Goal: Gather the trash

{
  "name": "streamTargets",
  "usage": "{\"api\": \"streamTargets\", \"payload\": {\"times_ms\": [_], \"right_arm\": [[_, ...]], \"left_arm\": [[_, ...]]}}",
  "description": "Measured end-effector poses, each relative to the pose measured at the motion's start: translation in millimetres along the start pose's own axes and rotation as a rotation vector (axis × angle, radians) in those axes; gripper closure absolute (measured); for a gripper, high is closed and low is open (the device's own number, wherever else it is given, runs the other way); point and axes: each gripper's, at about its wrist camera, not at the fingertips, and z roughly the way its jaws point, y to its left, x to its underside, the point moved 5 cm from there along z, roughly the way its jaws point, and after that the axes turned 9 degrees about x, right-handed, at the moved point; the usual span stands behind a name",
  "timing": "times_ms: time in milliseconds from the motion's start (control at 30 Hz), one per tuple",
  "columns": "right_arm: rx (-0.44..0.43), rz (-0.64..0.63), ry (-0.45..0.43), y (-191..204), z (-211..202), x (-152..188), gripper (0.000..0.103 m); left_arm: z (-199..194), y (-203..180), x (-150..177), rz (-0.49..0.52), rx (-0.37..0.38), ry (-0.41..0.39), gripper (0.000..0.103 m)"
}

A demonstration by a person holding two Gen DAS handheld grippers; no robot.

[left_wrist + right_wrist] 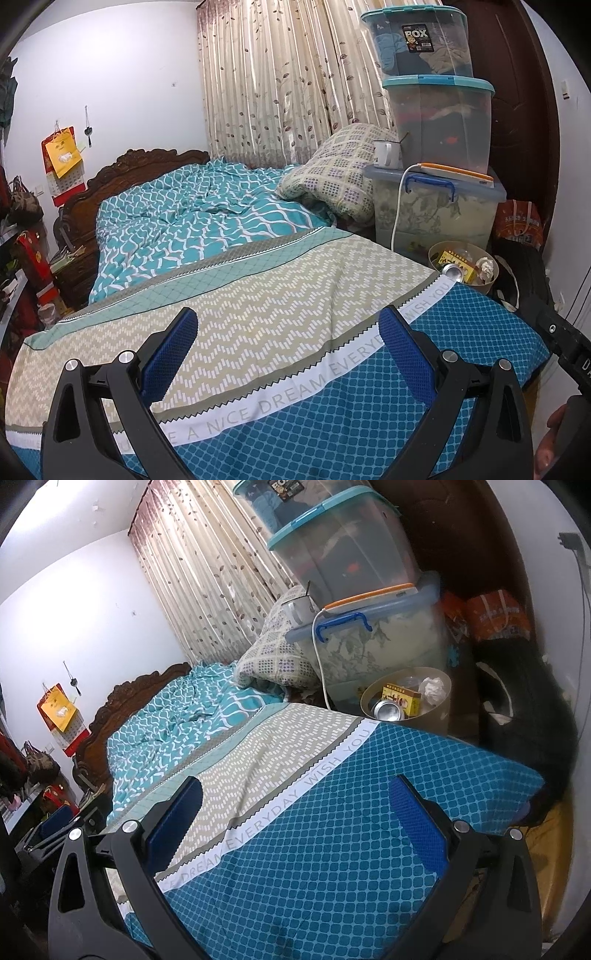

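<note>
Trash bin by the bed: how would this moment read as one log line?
left gripper open, empty | right gripper open, empty | trash bin holds can, yellow box, crumpled paper

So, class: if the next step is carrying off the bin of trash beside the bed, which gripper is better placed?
Probably the right gripper: the bin looms closer in its view. Both it and the left gripper are open and empty.

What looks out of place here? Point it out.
Little stands out. A white mug with a spoon sits on the bottom storage box, near the lid's edge. A white cable dangles down that box. The trash bin already holds the can, carton and tissue.
</note>
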Motion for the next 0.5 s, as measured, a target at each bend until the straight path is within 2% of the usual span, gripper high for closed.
{"api": "streamTargets", "payload": {"times_ms": [500], "right_arm": [[0.012, -0.017, 0.016, -0.8, 2.5, 5.8, 0.003]], "left_arm": [[4.9, 0.5, 4.6, -0.007, -0.006, 0.013, 0.008]]}}
